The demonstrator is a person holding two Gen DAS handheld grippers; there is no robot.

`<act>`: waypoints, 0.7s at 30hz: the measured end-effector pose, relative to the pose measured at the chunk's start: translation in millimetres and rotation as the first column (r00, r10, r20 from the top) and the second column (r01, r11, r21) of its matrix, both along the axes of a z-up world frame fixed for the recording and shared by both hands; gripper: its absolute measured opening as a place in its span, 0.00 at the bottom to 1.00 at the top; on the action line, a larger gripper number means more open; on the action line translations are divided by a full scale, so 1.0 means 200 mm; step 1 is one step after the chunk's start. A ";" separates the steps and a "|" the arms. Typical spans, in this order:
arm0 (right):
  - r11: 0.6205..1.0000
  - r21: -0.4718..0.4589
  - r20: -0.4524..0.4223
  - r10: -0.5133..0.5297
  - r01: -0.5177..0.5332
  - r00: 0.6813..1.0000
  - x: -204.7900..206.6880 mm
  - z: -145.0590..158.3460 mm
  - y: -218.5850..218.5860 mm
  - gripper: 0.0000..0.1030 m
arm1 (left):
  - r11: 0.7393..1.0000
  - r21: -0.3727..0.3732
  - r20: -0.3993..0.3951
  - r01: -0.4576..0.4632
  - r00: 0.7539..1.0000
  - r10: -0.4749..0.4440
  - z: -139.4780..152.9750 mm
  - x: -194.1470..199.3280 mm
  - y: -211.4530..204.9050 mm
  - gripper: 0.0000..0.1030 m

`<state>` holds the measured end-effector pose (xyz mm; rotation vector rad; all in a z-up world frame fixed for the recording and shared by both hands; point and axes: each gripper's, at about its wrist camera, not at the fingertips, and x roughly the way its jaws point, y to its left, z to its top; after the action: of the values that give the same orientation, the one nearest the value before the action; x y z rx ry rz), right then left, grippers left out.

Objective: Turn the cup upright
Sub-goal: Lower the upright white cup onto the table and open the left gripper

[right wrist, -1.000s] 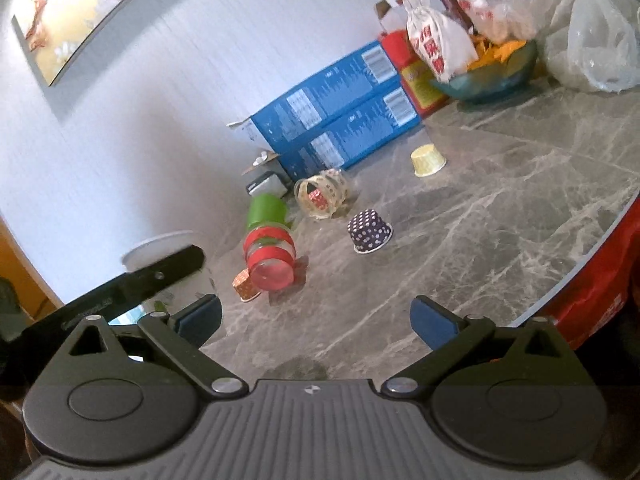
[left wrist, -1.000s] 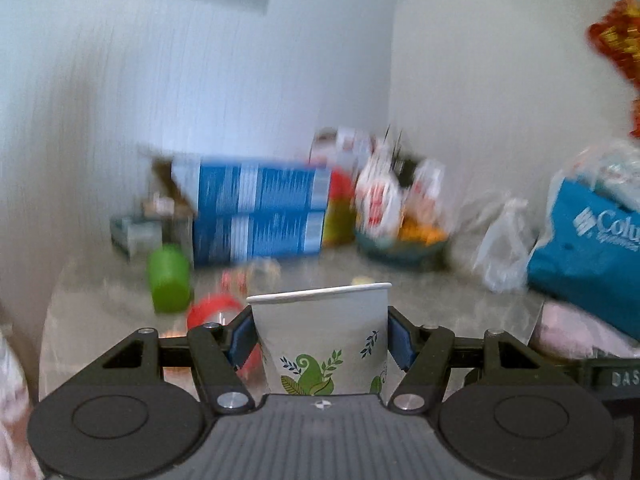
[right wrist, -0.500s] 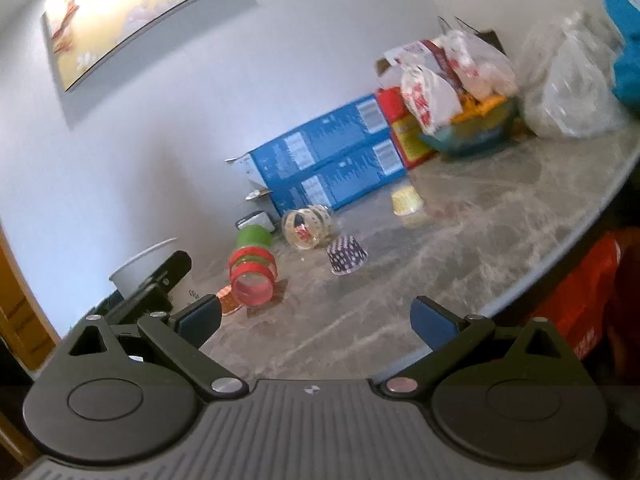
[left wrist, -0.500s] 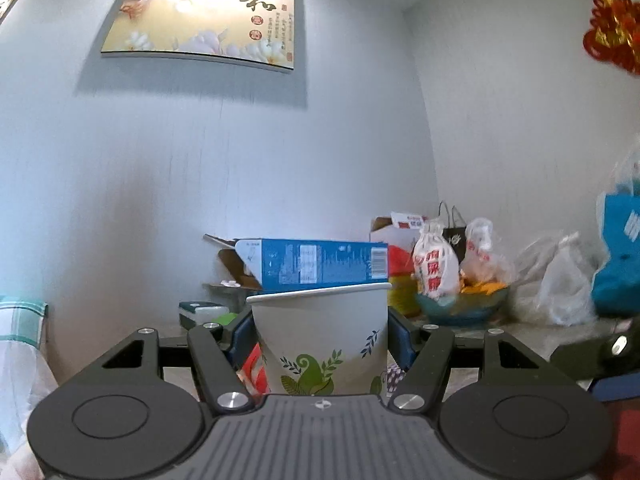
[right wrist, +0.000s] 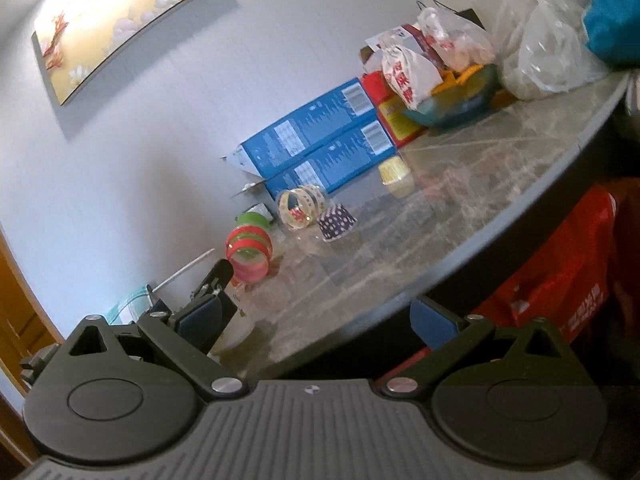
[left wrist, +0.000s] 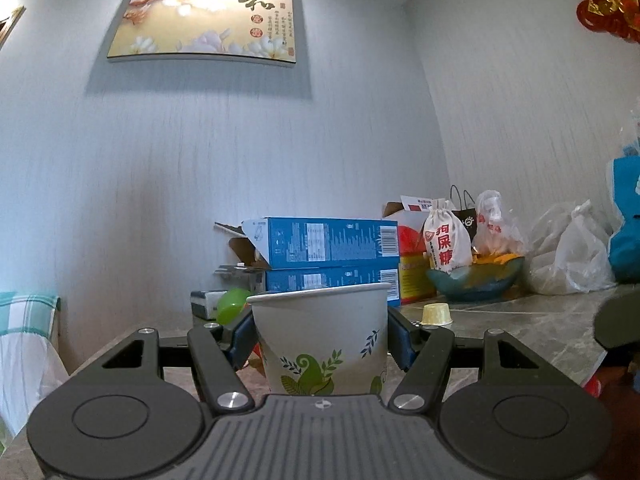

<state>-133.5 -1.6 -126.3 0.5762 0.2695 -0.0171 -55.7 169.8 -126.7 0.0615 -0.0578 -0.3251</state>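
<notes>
My left gripper (left wrist: 320, 334) is shut on a white paper cup (left wrist: 322, 340) with green leaf prints. The cup stands rim up between the blue pads, low near the marble table (left wrist: 560, 332). My right gripper (right wrist: 318, 320) is open and empty, held off the table's front edge. In the right wrist view the left gripper (right wrist: 210, 292) shows at the lower left, with only a sliver of the cup's white rim (right wrist: 184, 272) visible behind it.
On the table (right wrist: 460, 184) lie a red clear cup (right wrist: 249, 254), a green cup (right wrist: 252, 220), a clear patterned cup (right wrist: 300, 208), a dotted purple cup (right wrist: 338, 222) upside down and a yellow cup (right wrist: 394, 172). Blue boxes (right wrist: 320, 148), a bowl (right wrist: 452, 108) and bags stand behind.
The left gripper has levelled out with the cup, so its view rose from the tabletop to the wall. The right gripper has drawn back and lower, past the table's front edge.
</notes>
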 end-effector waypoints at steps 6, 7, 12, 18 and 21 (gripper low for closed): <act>1.000 0.004 -0.013 0.000 0.000 1.000 -0.02 -0.04 0.01 0.99 | 1.000 0.024 0.028 -0.005 1.000 0.004 -0.03 -0.01 -0.03 0.66; 1.000 0.004 -0.013 0.002 -0.002 1.000 -0.02 -0.05 0.02 0.99 | 1.000 0.021 0.023 -0.003 1.000 0.003 -0.03 -0.01 -0.03 0.67; 1.000 -0.009 -0.013 0.015 -0.015 1.000 -0.02 -0.05 0.03 0.99 | 0.999 0.029 -0.057 0.039 0.998 -0.038 -0.03 0.02 -0.01 0.83; 1.000 -0.023 -0.003 0.016 -0.016 1.000 -0.04 -0.04 0.04 0.99 | 0.993 0.053 -0.091 0.107 0.991 -0.102 -0.04 -0.02 0.07 1.00; 0.999 -0.045 -0.004 0.008 -0.008 1.000 -0.06 -0.02 0.05 0.99 | 0.981 0.055 -0.163 0.184 0.971 -0.173 -0.04 -0.08 0.19 1.00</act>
<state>-144.7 9.3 -129.5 0.5300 0.2747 -0.0168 -71.5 207.4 -135.3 0.0999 0.1052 -0.5117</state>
